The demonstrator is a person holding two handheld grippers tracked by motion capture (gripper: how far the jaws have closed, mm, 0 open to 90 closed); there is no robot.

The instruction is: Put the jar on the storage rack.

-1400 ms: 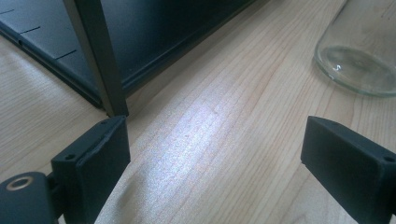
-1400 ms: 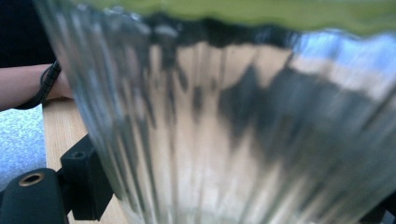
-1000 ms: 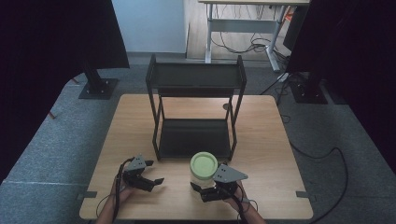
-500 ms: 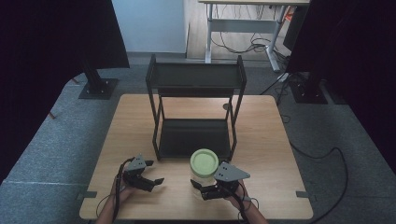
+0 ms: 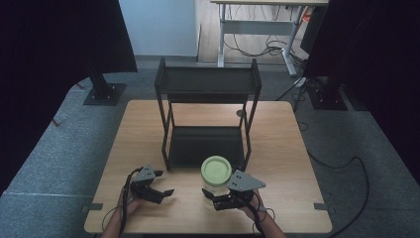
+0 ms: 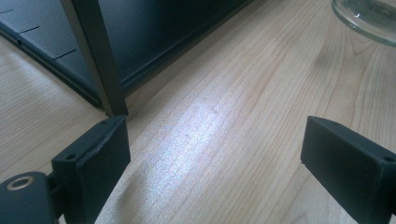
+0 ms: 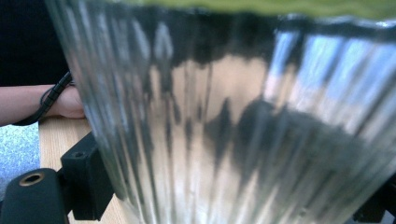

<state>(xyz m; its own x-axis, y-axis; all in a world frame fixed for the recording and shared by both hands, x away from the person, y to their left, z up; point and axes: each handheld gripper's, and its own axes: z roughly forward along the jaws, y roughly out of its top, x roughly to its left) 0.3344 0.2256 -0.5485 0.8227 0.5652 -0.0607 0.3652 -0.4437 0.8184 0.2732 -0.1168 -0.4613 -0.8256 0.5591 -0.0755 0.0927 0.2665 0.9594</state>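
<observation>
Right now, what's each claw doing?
Left claw: open, holding nothing.
Right claw: jaws around the glass jar; whether they clamp it cannot be told.

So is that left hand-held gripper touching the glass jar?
Apart. The high view shows bare table between the left hand-held gripper and the glass jar.

A light wooden bench [image 5: 297,148] stands on grey carpet floor [image 5: 59,148]. Dark curtains [image 5: 54,44] hang at the left and right, with black stand bases [image 5: 101,93] at their feet. Behind lies a pale wall [image 5: 158,27] and a strip of wooden flooring, where a grey metal desk frame [image 5: 257,27] stands over loose cables [image 5: 257,49]. A black cable [image 5: 354,173] snakes across the carpet at the right.
</observation>
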